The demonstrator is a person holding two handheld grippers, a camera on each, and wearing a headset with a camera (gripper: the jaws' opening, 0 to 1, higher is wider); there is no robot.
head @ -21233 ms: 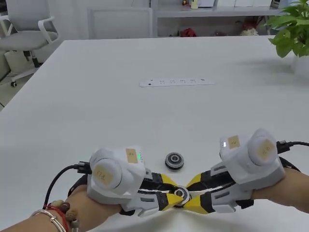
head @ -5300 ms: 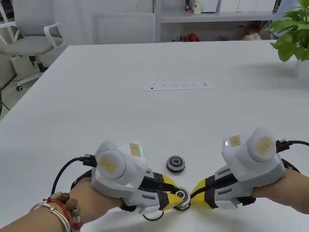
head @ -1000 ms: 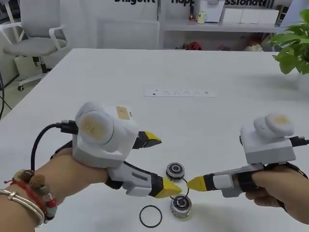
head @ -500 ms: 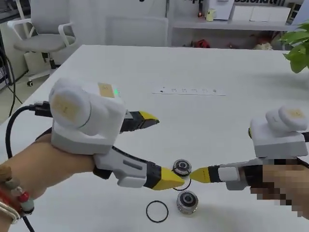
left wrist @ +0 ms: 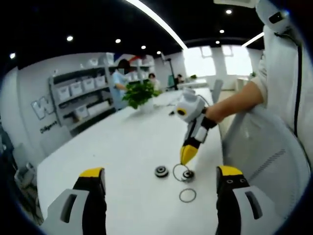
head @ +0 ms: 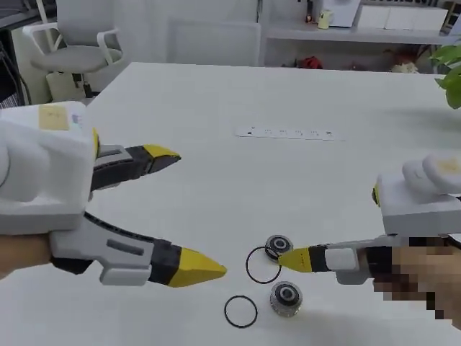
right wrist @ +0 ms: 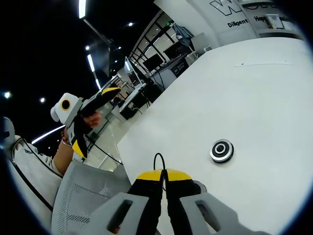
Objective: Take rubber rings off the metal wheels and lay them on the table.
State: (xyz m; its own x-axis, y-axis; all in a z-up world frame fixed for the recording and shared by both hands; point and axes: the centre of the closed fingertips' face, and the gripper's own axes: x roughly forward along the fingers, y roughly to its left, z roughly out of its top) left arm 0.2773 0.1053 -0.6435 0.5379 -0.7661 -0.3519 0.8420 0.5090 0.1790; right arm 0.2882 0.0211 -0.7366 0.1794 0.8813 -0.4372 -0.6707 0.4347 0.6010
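White table (head: 216,108): two wheels (head: 286,297), ring (head: 225,311), power strip (head: 283,132).

Light: bright, even, overhead; ceiling strips (left wrist: 156,22) glare above the left gripper (left wrist: 160,172).
Shadows: faint, soft, under the wheels (head: 286,297) beside the right gripper (head: 284,258).
Focus: left gripper close and soft in head view; rubber ring (head: 248,268) at right tips sharp.
Edges: fisheye bending and dark ceilings in both gripper views.

Tabletop (head: 216,101): white, broad | beyond far left corner: grey office chair (head: 75,52) | mid tabletop: white power strip (head: 283,132) | far wall: white shelf (head: 346,32) | far right edge: green plant (head: 451,61) | ceiling: dark, strip lights (left wrist: 156,19)
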